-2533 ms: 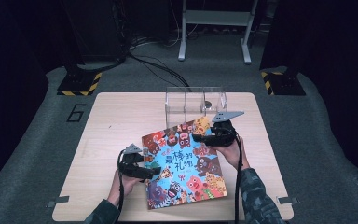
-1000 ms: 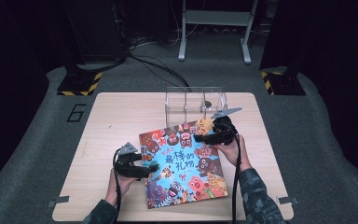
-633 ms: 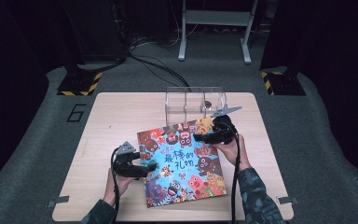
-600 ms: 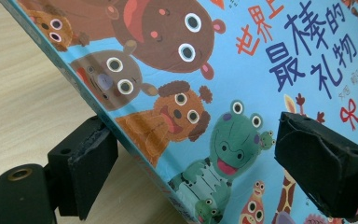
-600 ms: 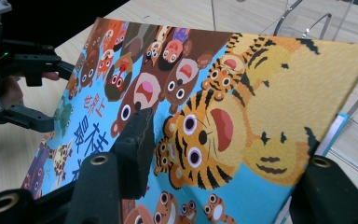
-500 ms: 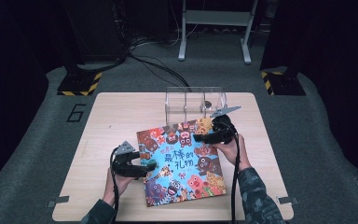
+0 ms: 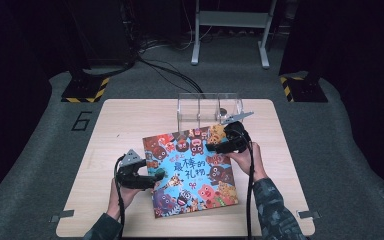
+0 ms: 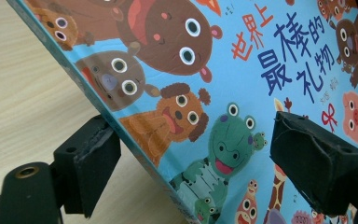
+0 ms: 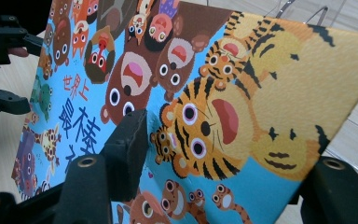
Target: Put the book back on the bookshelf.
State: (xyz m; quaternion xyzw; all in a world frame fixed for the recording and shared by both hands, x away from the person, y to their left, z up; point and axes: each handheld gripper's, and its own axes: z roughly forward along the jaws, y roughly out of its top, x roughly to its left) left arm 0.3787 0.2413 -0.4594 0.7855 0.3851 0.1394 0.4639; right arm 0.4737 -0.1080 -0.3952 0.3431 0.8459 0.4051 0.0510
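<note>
The book (image 7: 190,172), bright blue cover crowded with cartoon animals, sits at the middle of the table (image 7: 105,130), skewed, its top edge pointing to about one o'clock. In both gripper views it looks raised off the wood rather than flat.

At the book's nine o'clock edge is the left gripper (image 7: 152,178). In its own view the jaws straddle that edge, one under the cover, one over the frog, with a clear gap on both sides: wide, not pinching yet. At the one o'clock corner is the right gripper (image 7: 215,148). One jaw lies on the cover by the tiger, the other at the far edge below; whether it is clamped I cannot tell.

Just past the book, at twelve o'clock, stands a clear rack (image 7: 209,107), near the right gripper. Behind the table, cables (image 7: 165,70) run over the dark floor.

The risks, as I judge them: with the left jaws loose, the book's weight may hang on one corner, so it could swing or slip free. Lift it toward twelve o'clock and that corner may knock the rack.
</note>
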